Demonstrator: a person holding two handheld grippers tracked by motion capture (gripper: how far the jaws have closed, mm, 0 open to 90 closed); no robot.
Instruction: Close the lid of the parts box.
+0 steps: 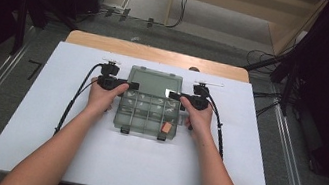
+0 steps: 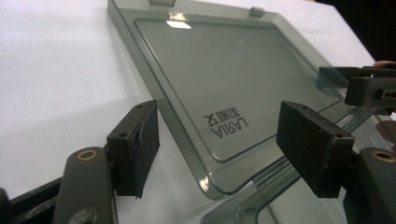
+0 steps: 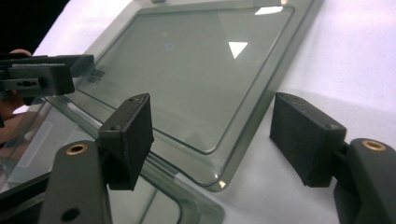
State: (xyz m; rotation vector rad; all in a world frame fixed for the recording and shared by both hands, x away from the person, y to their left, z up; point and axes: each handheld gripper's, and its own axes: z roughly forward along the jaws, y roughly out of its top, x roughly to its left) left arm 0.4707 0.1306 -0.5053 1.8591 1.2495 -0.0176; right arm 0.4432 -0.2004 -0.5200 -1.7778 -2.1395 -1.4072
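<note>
A smoky clear compartment box (image 1: 148, 115) lies on the white board, with its lid (image 1: 154, 81) folded back flat behind it. A small orange item (image 1: 165, 127) sits in a front right compartment. My left gripper (image 1: 130, 86) is at the lid's left near corner, and my right gripper (image 1: 172, 95) is at the right near corner. In the left gripper view the open jaws of my left gripper (image 2: 219, 135) straddle the rounded corner of the lid (image 2: 233, 93) without touching it. In the right gripper view my right gripper (image 3: 212, 130) is also open around the lid's (image 3: 187, 79) corner.
The white board (image 1: 90, 161) covers a wooden table (image 1: 159, 53) whose far edge shows. Cables trail from both grippers along the forearms. Dark stands and floor rails flank the table. The opposite gripper (image 2: 369, 86) shows across the lid.
</note>
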